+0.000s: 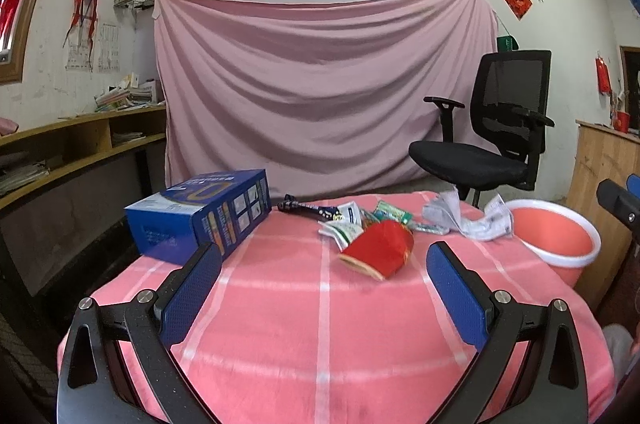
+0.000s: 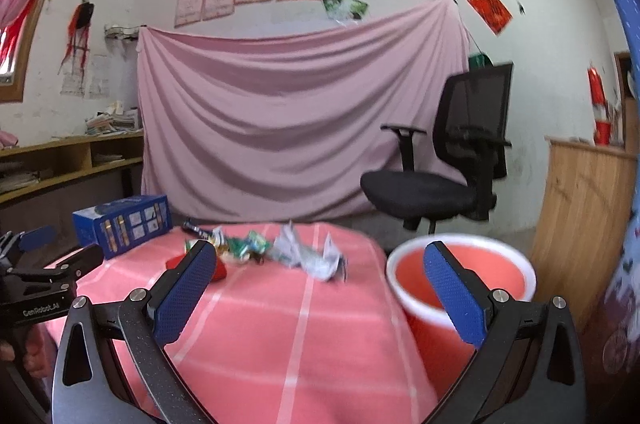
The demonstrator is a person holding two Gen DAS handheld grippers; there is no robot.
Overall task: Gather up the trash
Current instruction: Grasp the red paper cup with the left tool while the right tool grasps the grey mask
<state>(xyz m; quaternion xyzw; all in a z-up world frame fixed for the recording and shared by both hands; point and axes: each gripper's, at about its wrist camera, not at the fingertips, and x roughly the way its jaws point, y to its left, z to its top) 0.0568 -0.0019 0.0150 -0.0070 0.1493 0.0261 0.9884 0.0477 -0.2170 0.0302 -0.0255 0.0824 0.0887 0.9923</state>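
A red paper cup [image 1: 378, 249] lies on its side on the pink checked tablecloth [image 1: 320, 324], with green and white wrappers [image 1: 360, 218], a dark wrapper [image 1: 308, 209] and crumpled white paper [image 1: 472, 218] behind it. A pink bin with a white rim [image 1: 556, 236] stands at the table's right edge. My left gripper [image 1: 324, 256] is open and empty, just short of the cup. My right gripper [image 2: 320, 260] is open and empty, above the table. Its right finger [image 2: 452, 288] is over the bin [image 2: 464, 272]. The crumpled paper [image 2: 308, 252] and wrappers [image 2: 244, 244] lie ahead.
A blue box [image 1: 200, 214] stands at the table's far left, also in the right wrist view [image 2: 124, 224]. A black office chair [image 1: 492, 140] stands behind the table before a pink sheet [image 1: 320, 84]. Wooden shelves [image 1: 60, 148] at left, a wooden cabinet [image 2: 588, 208] at right.
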